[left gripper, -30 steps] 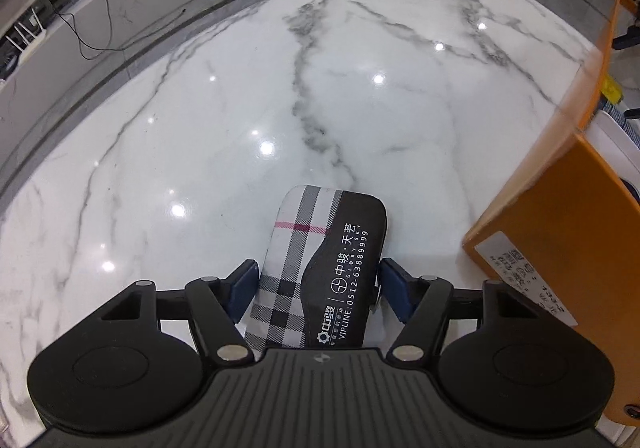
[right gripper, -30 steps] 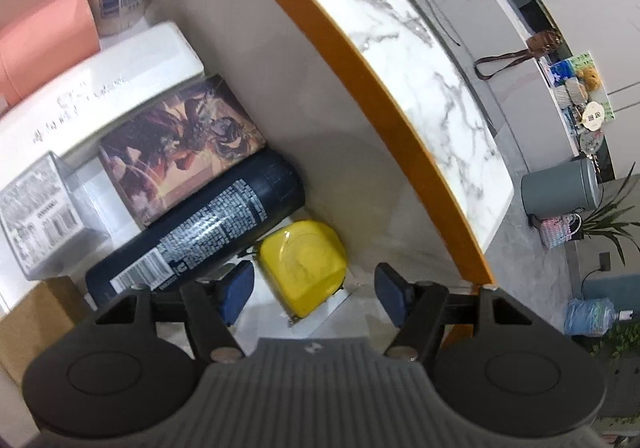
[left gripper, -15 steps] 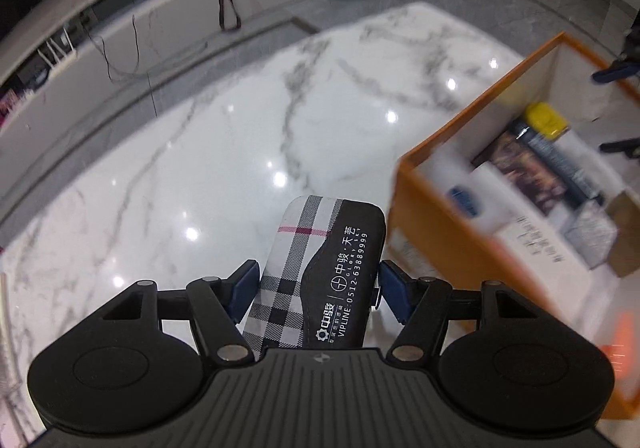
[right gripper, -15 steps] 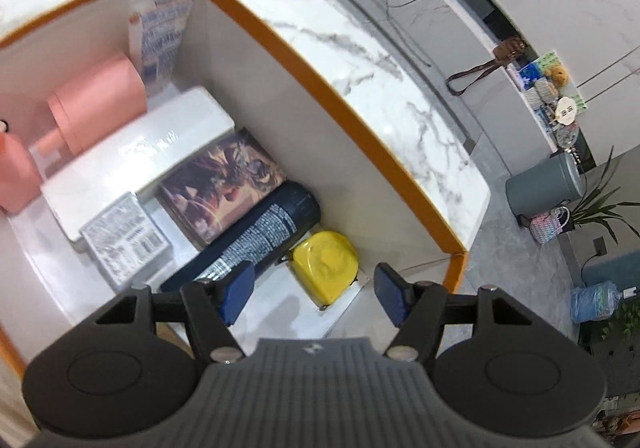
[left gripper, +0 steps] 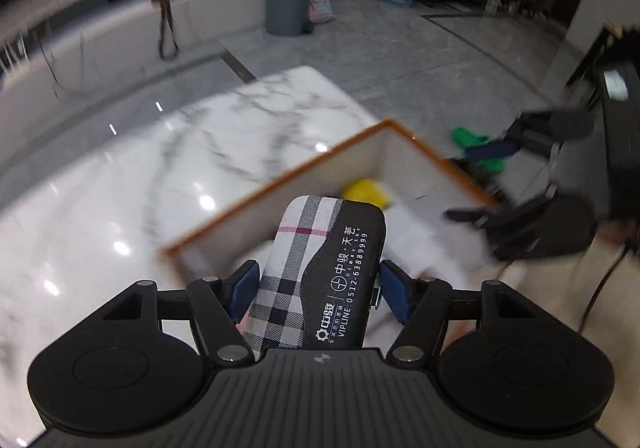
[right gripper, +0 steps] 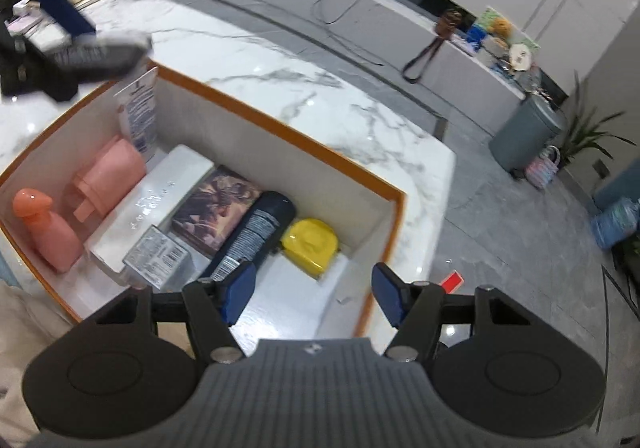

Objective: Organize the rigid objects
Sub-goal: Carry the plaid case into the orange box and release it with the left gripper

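Observation:
My left gripper (left gripper: 318, 290) is shut on a plaid and black case (left gripper: 320, 276) with white print, held in the air over the near corner of the orange-rimmed box (left gripper: 280, 183). My right gripper (right gripper: 312, 296) is open and empty, raised above the box (right gripper: 280, 123) near its right end. The box holds a yellow tape measure (right gripper: 310, 242), a dark spray can (right gripper: 256, 236), a picture box (right gripper: 216, 207), a long white box (right gripper: 156, 195), a barcode pack (right gripper: 158, 256) and pink bottles (right gripper: 108, 175). The tape measure also shows in the left wrist view (left gripper: 366, 191).
The box stands on a white marble table (right gripper: 320, 95) near its right edge. A white tube (right gripper: 138, 111) leans in the box's far corner. A grey bin (right gripper: 524, 135) and water bottle (right gripper: 616, 224) stand on the floor beyond. Both views are blurred.
My left gripper has carried the case up and right, from beside the box to over its corner. My right gripper has risen and pulled back from the tape measure, staying open.

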The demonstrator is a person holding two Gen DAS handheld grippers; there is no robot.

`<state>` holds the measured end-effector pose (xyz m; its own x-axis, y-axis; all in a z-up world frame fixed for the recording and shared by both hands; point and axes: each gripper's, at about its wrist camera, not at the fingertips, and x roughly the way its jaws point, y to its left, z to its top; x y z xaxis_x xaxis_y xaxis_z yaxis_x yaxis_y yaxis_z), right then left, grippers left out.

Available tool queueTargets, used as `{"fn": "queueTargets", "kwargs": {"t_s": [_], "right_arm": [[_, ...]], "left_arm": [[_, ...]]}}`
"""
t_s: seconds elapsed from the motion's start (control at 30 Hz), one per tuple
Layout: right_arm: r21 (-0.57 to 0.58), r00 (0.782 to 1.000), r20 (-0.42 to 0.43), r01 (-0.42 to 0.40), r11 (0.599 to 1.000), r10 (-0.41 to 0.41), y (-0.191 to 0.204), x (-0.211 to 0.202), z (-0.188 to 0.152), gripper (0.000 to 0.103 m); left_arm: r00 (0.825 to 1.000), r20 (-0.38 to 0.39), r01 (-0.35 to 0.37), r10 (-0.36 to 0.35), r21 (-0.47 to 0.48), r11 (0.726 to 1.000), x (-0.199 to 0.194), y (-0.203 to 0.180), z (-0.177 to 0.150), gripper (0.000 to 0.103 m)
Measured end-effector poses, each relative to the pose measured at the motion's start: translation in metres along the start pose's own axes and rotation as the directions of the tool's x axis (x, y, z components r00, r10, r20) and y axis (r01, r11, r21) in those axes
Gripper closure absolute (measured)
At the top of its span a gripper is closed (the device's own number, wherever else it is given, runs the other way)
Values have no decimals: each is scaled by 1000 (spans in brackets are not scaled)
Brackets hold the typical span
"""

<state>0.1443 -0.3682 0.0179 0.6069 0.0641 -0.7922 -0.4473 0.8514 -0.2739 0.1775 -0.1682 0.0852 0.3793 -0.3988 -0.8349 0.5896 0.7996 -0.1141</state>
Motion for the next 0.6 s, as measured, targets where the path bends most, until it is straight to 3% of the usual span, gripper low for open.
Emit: {"fn": "queueTargets", "kwargs": {"t_s": [0.13,0.27,0.43,0.6], "right_arm": [[-2,999,3,47,999,-47,-7,-4,-9,40],[2,998,-16,57,998,-57,-15,0,-16,40],[71,998,-61,39,997,-35,-25,13,-18,38],[41,997,-76,4,999,-1,-25,24,-23,37]], "left_arm": [[997,-50,56,-63,-124,991,45,-26,14,28],[989,-99,76,-109,-292,954,92,-34,21,28],[985,-120,53,-122,-459,887,136,-30,25,28],[970,-174,36,-169,-587,809,168,-21,21,28]]}}
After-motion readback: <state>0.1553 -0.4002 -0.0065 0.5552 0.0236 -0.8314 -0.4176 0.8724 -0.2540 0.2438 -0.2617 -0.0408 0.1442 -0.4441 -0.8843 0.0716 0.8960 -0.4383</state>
